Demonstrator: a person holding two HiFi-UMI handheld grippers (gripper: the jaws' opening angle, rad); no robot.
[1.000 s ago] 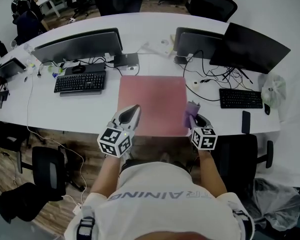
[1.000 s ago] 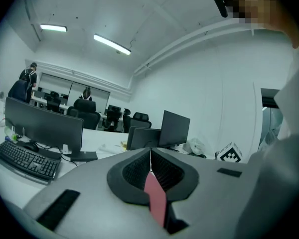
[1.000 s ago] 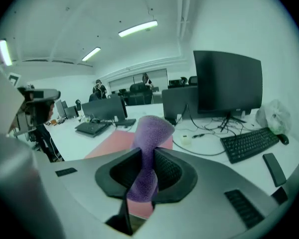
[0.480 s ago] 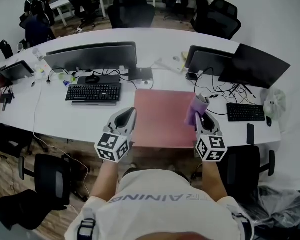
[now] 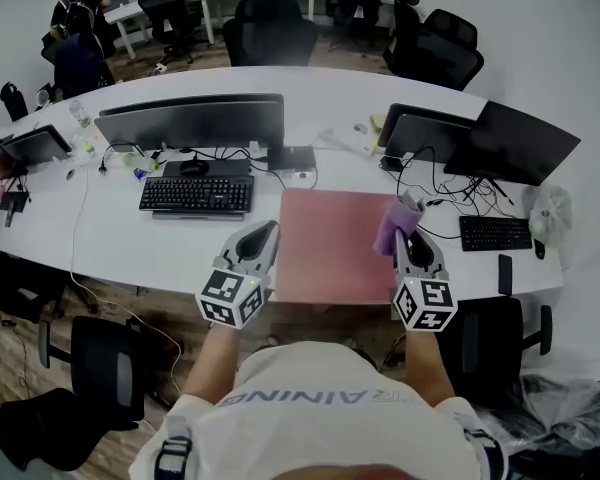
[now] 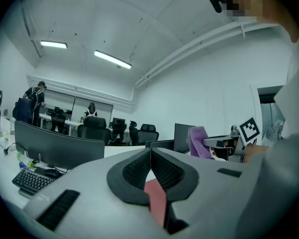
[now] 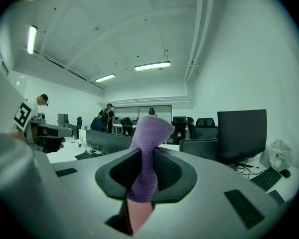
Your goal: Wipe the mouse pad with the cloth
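A large pink mouse pad (image 5: 330, 243) lies on the white desk (image 5: 120, 248) in front of me. My right gripper (image 5: 408, 234) hangs over the pad's right edge, shut on a purple cloth (image 5: 393, 225) that sticks up out of its jaws (image 7: 148, 153). My left gripper (image 5: 262, 236) hovers at the pad's left edge with its jaws shut and nothing between them. In the left gripper view the cloth (image 6: 199, 142) shows at the right, and a strip of the pink pad (image 6: 156, 200) appears under the jaws.
A black keyboard (image 5: 196, 194) and a wide monitor (image 5: 190, 120) stand left of the pad. More monitors (image 5: 510, 140), cables and a second keyboard (image 5: 494, 233) are at the right, with a phone (image 5: 505, 274). Office chairs (image 5: 102, 366) stand near the desk.
Both grippers have risen and tipped upward off the pad's front edge. The right one carried the cloth forward along the pad's right side. My head view shifted left and back.
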